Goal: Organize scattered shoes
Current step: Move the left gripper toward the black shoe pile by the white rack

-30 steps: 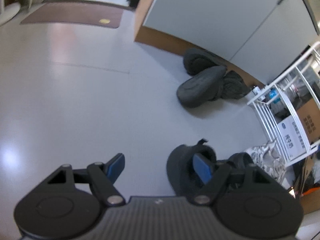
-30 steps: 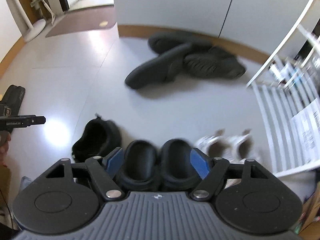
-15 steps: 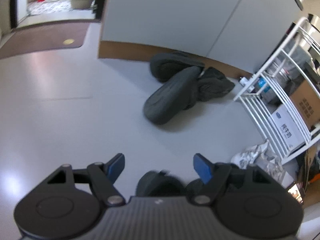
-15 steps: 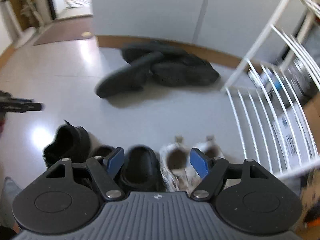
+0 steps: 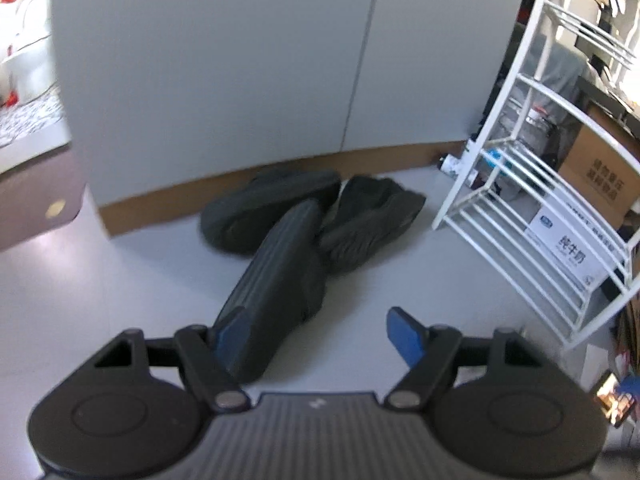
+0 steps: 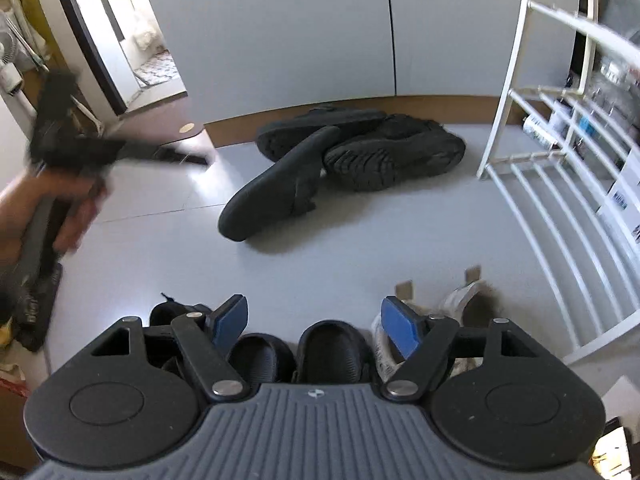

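Left wrist: overturned slipper [image 5: 276, 292] lies lengthwise toward wall.

Three dark shoes [image 5: 304, 224] lie heaped by the wall (one sole-up); paired black clogs [image 6: 304, 354] sit nearer

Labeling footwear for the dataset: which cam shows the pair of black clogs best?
Right wrist: the pair of black clogs sits side by side on the floor just past the open right gripper, openings visible. The left wrist view shows none of them, only the piled dark shoes.
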A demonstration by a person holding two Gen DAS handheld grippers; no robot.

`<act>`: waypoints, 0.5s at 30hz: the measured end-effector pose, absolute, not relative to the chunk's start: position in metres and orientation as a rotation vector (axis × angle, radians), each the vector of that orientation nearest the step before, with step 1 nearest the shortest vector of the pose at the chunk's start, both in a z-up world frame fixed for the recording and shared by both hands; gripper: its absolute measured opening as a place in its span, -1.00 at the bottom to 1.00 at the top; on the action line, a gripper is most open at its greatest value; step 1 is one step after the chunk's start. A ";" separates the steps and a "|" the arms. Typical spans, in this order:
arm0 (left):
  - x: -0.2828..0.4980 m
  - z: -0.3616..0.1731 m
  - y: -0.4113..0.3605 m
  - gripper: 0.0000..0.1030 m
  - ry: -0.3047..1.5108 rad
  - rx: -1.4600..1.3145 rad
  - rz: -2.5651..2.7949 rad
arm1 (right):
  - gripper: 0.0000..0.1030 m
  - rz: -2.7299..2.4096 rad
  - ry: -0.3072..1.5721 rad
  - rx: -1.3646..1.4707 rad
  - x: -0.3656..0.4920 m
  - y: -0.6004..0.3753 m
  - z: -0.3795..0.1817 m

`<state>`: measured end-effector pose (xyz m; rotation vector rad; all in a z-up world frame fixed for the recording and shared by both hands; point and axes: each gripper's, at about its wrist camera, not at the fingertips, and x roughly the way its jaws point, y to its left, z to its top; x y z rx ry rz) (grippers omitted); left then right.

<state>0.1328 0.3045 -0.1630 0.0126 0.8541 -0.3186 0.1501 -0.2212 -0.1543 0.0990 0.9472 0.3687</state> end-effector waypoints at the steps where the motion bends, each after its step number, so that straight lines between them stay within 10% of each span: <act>1: 0.135 -0.158 0.299 0.42 0.858 0.011 -0.324 | 0.52 0.377 0.952 0.121 0.149 -0.224 -0.160; 15: 0.191 -0.098 0.227 0.42 0.934 0.142 -0.410 | 0.53 0.250 0.941 0.167 0.145 -0.270 -0.185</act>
